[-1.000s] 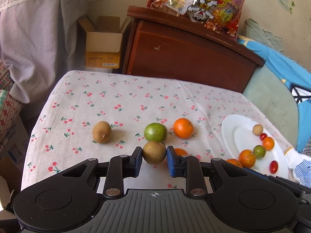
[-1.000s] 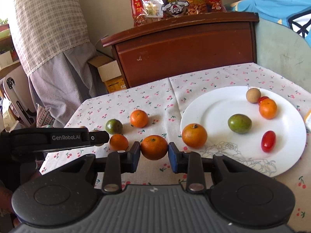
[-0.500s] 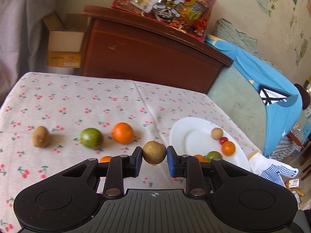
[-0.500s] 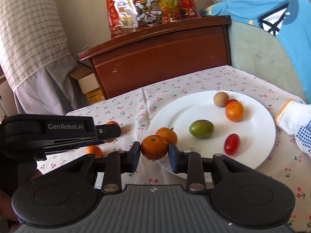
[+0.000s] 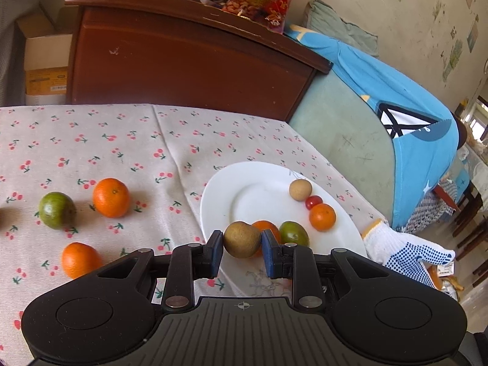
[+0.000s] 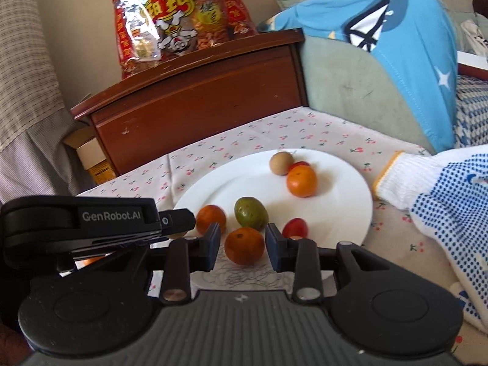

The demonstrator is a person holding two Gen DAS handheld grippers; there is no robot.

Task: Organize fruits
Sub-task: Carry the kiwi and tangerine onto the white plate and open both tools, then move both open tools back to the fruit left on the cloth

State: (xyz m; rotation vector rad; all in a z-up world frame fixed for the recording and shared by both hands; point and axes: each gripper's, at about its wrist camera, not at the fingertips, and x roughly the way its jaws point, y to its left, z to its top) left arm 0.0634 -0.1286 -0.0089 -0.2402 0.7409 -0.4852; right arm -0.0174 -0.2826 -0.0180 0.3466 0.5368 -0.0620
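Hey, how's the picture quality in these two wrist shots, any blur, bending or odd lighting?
Left wrist view: sharp, soft daylight, faint shadows beside the loose oranges; fisheye bends the cabinet edges and darkens the corners. Right wrist view: softer, the plate rim and the fruit on it look slightly smeared, the glove stretched at the right edge.

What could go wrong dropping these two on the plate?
Both grippers crowd the plate's near edge: the left gripper with its brown fruit sits beside the right gripper, so they could collide. The orange, looking barely pinched, may roll into the green fruit or cherry tomato, or off the rim.
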